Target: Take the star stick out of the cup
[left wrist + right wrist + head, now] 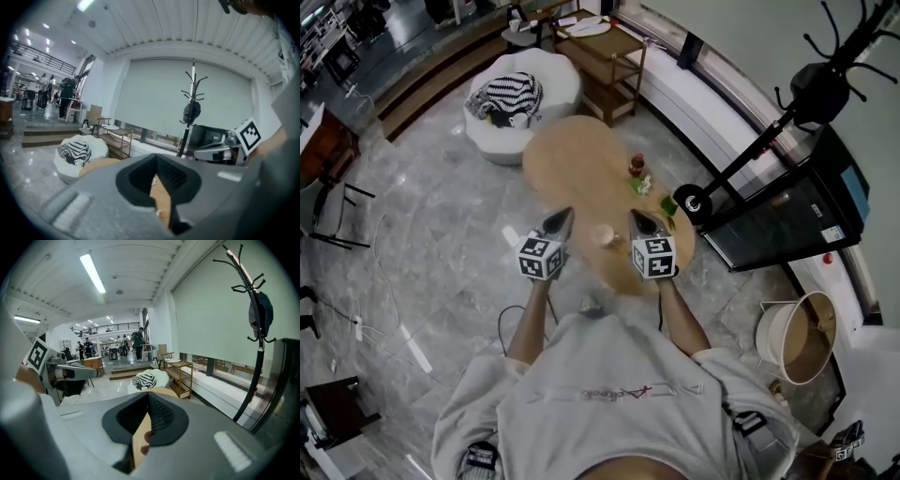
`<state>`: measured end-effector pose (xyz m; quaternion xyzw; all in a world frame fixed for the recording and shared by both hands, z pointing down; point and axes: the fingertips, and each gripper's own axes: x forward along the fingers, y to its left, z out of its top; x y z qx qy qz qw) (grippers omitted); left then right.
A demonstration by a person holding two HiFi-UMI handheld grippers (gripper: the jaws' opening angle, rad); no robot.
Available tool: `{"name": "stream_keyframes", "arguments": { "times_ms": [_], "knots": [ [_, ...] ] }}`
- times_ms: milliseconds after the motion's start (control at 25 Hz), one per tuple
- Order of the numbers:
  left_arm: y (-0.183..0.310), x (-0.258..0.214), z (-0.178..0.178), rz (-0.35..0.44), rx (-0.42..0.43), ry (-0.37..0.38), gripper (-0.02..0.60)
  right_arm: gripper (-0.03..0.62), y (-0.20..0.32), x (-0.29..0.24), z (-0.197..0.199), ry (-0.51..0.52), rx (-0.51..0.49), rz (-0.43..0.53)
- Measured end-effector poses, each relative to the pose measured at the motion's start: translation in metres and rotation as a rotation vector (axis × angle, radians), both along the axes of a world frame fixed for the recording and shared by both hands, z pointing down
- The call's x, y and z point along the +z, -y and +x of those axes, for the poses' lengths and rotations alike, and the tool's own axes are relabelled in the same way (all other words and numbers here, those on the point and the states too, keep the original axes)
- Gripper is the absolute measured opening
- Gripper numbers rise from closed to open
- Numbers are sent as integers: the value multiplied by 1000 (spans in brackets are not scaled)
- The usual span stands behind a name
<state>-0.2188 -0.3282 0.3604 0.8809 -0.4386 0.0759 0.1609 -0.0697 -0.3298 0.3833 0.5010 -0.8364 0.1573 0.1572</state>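
The left tongs (566,214) and right tongs (637,216), each pressed together and empty, hover mid-frame flanking the small beige cup (603,235) on the round wooden table (572,159), seemingly poised to reach; its star stick is too small to discern.

Floor (441,244): grey marble slabs, glossy; a white strip (417,349) lies on it at the left. Round wooden table (572,159) stands mid-room; on its right part a small red-topped item (637,166), with green leaves (667,206) near the edge. Beyond the table, a white cushioned seat (553,80) carries a black-and-white striped cloth (506,94); near it, a two-tier wooden shelf unit (614,61) stands by the white window ledge (684,89). Black coat stand (748,152) at the right, a dark bag (816,89) hung on it; black glass-fronted cabinet (778,220) just beside; white bucket (771,333) near that. Several people (138,341) stand far off; ceiling strip light (92,273) lit.
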Motion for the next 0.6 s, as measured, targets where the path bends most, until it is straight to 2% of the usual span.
{"name": "stream_keyframes", "arguments": {
  "times_ms": [120,440,600],
  "knots": [
    [22,1,-10,-1,16,1,0,3,21,0,-13,-2,3,1],
    [80,21,-9,-24,50,11,0,3,81,16,-22,7,18,-21],
    [91,31,0,-39,65,11,0,3,90,26,-19,4,16,-31]
  ]
}}
